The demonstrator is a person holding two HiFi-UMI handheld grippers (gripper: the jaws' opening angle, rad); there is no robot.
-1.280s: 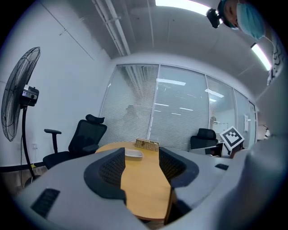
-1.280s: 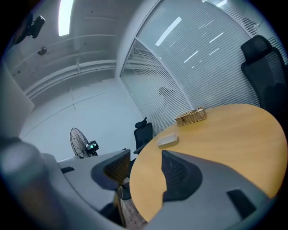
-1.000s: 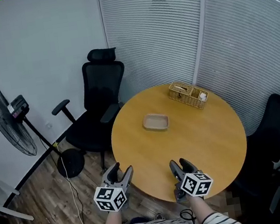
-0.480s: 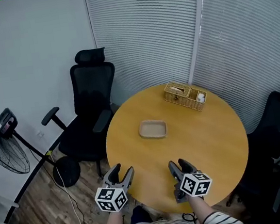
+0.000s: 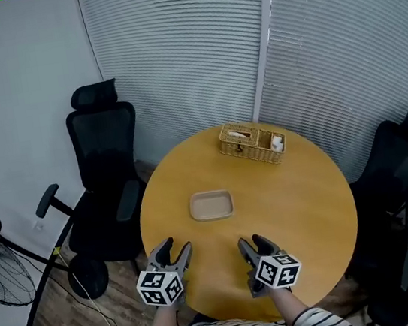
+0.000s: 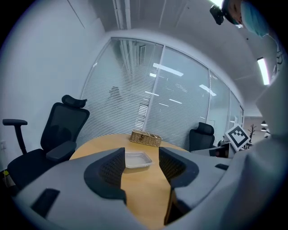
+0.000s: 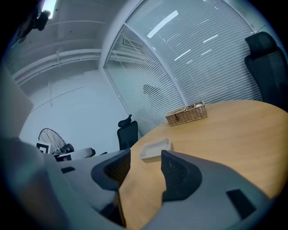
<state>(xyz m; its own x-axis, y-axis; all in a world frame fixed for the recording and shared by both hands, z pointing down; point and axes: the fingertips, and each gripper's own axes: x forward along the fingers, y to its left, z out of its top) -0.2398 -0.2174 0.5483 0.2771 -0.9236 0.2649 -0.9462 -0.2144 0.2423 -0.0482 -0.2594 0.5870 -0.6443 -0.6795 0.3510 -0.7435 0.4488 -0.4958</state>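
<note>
Left claw [image 5: 174, 248]: jaws apart, nothing between them. It hovers at the near edge of the round desk [image 5: 301, 204], pointing toward the shallow tray [image 5: 211, 205].
Right claw [image 5: 253, 242]: jaws apart, empty, just inside the near desk edge.
Tray: lies flat near the desk's middle, well apart from both my claws.
Wicker basket [image 5: 252, 142]: at the far edge, beyond the tray.
Risk, sliding: I judge the tray light and the desk smooth, so a one-sided nudge could skate it away.
Risk, edge: my claws hang low by the desk rim, and a dip could knock them against it.
</note>
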